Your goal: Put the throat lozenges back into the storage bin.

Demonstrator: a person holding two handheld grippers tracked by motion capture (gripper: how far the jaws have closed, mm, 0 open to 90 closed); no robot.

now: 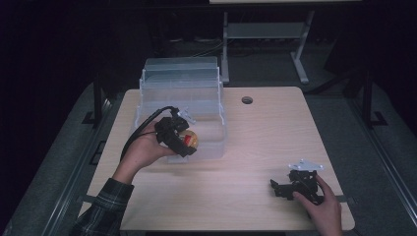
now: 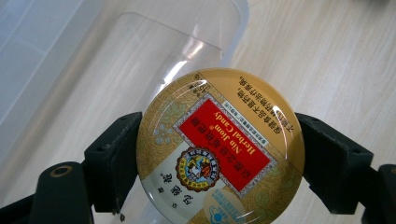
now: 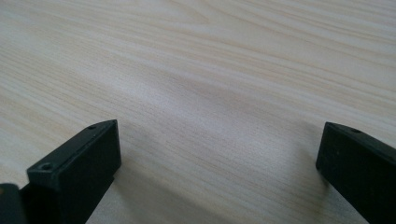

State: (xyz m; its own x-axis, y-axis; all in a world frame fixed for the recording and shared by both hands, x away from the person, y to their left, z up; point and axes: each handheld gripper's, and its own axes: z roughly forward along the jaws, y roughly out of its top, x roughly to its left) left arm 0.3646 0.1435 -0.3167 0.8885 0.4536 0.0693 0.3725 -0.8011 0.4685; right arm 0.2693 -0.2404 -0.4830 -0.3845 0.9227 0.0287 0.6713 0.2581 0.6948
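A round tin (image 2: 219, 149) is clamped at its rim betw. the left gripper's (image 2: 219, 154) fingers (image 2: 114, 163). Lid seen: gold w/ leaf pattern, red panel printed "Nin Jiom Herbal Candy", round crest below, glossy glare. Tin is held just above the clear bin (image 1: 184, 105), at its front wall, far-left part of the counter (image 1: 265, 132). Right gripper (image 1: 287, 189) is rested low on the counter near the right front edge; its fingers (image 3: 74, 172) are spread wide, nothing betw. them, bare wood beneath.

Tin (image 2: 219, 149) over bin (image 1: 182, 98) front, table (image 1: 255, 147) left; right gripper (image 1: 285, 188) near-right.
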